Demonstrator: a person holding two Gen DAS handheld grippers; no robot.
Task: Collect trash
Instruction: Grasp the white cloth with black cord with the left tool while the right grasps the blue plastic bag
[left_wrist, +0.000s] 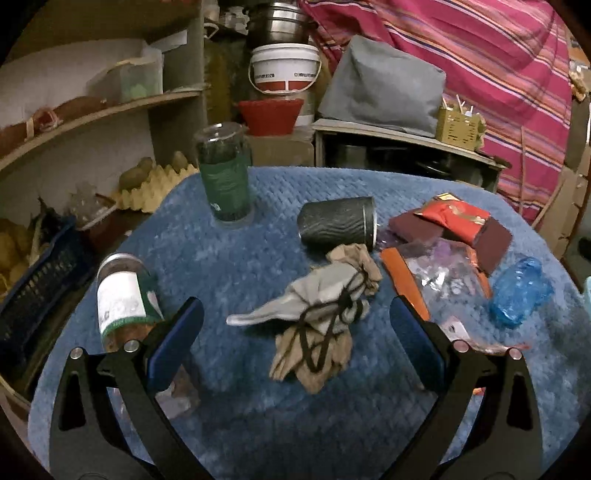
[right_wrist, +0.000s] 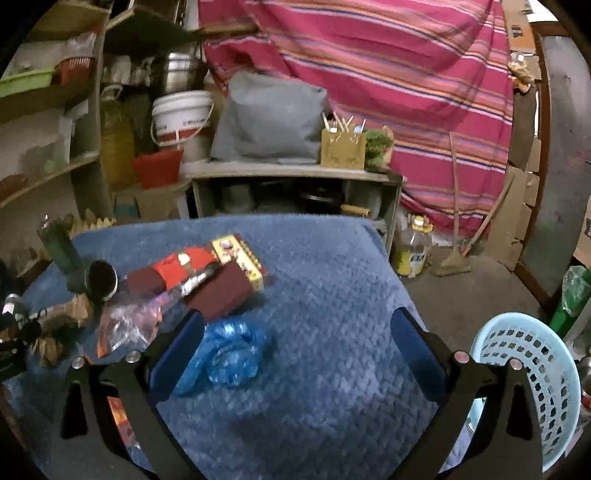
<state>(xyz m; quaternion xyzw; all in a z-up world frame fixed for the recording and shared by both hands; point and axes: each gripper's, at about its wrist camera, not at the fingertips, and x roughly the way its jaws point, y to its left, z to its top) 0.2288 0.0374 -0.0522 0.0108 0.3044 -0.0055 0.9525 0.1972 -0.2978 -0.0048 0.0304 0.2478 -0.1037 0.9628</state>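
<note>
Trash lies on a blue quilted cloth (left_wrist: 258, 424). My left gripper (left_wrist: 295, 343) is open above a bundle of grey and tan socks (left_wrist: 321, 317). A dark ribbed cup (left_wrist: 338, 225) lies on its side beyond it. A bottle with a white label (left_wrist: 122, 295) lies at the left. Red wrappers (left_wrist: 454, 218) and clear plastic (left_wrist: 443, 273) lie at the right. My right gripper (right_wrist: 295, 350) is open and empty over the cloth; a crumpled blue plastic bag (right_wrist: 229, 354) lies by its left finger. A light blue perforated basket (right_wrist: 535, 376) stands at the right.
A tall clear cup with a green label (left_wrist: 225, 177) stands at the back of the cloth. A yellow box (right_wrist: 240, 262) lies on the maroon packs (right_wrist: 225, 291). Shelves, a white bucket (left_wrist: 284, 70), a grey cushion (left_wrist: 384, 88) and a striped pink cloth (right_wrist: 388, 74) stand behind.
</note>
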